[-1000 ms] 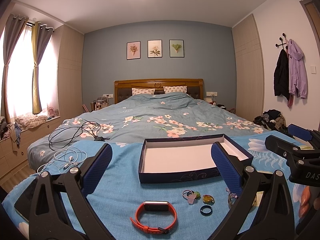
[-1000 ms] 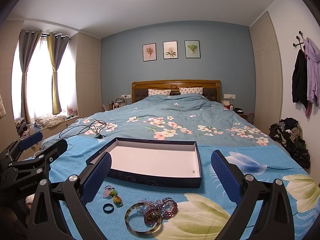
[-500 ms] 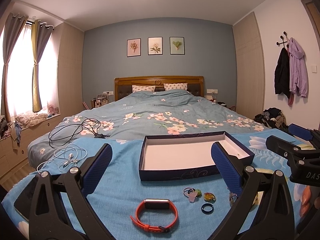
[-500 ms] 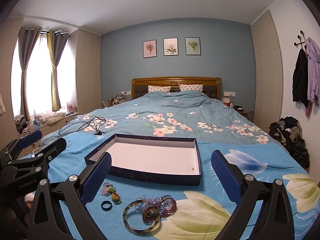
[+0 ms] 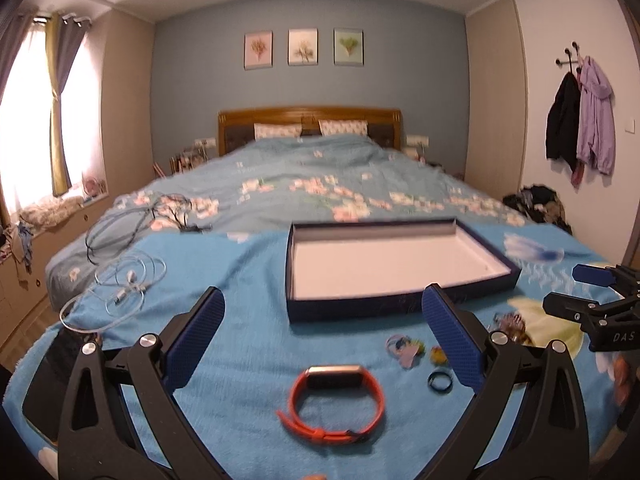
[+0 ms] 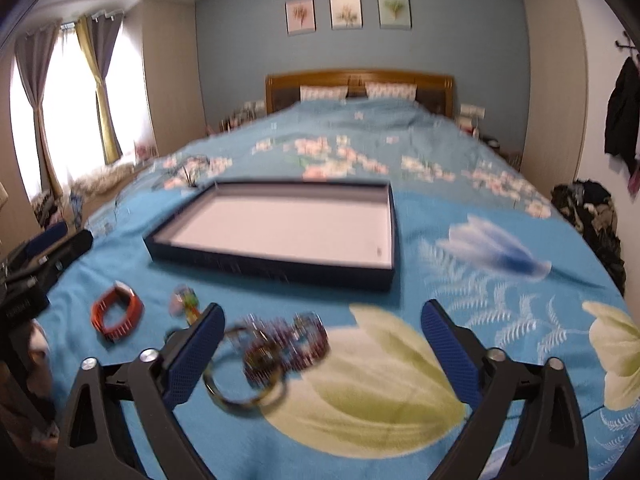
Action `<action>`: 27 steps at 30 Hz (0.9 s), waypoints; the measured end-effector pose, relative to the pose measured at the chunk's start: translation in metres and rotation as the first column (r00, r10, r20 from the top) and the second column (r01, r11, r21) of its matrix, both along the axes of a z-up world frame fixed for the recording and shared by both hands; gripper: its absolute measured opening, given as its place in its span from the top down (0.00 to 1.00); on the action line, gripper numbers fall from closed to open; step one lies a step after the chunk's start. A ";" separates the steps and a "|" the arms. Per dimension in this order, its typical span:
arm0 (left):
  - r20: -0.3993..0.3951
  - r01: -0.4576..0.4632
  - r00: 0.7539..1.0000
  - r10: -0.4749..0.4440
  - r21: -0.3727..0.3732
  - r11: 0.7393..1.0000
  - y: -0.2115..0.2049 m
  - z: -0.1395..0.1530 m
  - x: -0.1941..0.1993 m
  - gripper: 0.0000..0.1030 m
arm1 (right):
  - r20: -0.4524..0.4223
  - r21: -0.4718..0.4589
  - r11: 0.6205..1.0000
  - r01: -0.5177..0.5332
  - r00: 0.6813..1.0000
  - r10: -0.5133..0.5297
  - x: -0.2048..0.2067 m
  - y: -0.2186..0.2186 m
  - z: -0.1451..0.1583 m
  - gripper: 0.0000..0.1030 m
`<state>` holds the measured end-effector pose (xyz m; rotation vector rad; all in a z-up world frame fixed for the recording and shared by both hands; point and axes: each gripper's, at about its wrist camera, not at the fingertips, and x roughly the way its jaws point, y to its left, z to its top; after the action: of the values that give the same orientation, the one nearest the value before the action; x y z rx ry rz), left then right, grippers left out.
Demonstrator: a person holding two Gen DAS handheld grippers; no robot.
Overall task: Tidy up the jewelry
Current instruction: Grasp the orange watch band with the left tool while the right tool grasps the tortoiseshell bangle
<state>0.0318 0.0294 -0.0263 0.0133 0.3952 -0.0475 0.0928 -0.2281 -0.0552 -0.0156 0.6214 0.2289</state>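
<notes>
One empty tray (image 5: pixel 400 308), one orange watch band (image 5: pixel 334 404), one dark ring (image 5: pixel 440 381) on the bed; both grippers, left (image 5: pixel 322 340) and right (image 6: pixel 322 354), gape open, holding nothing, the right's jaws just narrowing slightly

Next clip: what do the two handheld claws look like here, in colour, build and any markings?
Both match. The left claw and right claw each have two black plastic arms with triangular cut-outs and silver pivot bolts, ending in flat, dark-blue textured pads. Seen from the left wrist camera, the right claw's black body carries white lettering, partly readable as "DAS". No cables, sleeves or hands show.
</notes>
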 end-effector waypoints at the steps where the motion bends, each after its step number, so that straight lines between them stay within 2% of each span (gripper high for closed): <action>1: -0.013 0.010 1.000 -0.010 -0.005 1.000 0.003 -0.002 0.002 0.06 | -0.028 -0.003 1.000 -0.007 1.000 0.007 0.002 -0.002 -0.004 0.17; 5: -0.049 0.031 0.998 -0.029 0.030 0.999 0.007 -0.008 0.006 0.06 | -0.115 0.060 0.996 -0.059 0.991 0.066 0.005 -0.007 -0.016 0.37; 8: -0.085 0.069 0.994 -0.065 0.047 0.997 0.007 -0.013 0.008 0.06 | -0.154 0.070 0.992 -0.102 0.982 0.111 0.004 -0.001 -0.022 0.50; 13: -0.135 0.093 0.987 -0.083 0.068 0.993 0.010 -0.019 0.012 0.07 | -0.198 0.086 0.984 -0.159 0.965 0.173 0.002 0.010 -0.028 0.60; 15: -0.159 0.101 0.983 -0.087 0.079 0.992 0.011 -0.022 0.016 0.11 | -0.217 0.093 0.982 -0.165 0.959 0.182 0.005 0.011 -0.029 0.72; 19: -0.228 0.126 0.967 -0.112 0.049 0.991 0.020 -0.029 0.024 0.20 | -0.249 0.097 0.981 -0.170 0.950 0.189 0.010 0.014 -0.034 0.78; 21: -0.275 0.134 0.955 -0.115 0.052 0.990 0.023 -0.035 0.031 0.21 | -0.260 0.096 0.981 -0.170 0.947 0.190 0.012 0.015 -0.036 0.84; 27: -0.375 0.179 0.914 -0.153 0.037 0.983 0.024 -0.049 0.045 0.38 | -0.263 0.103 0.982 -0.160 0.947 0.182 0.015 0.013 -0.035 0.92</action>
<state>0.0771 0.0532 -0.0754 0.1098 0.7753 -0.2067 0.1079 -0.2156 -0.0897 0.0399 0.8859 0.4295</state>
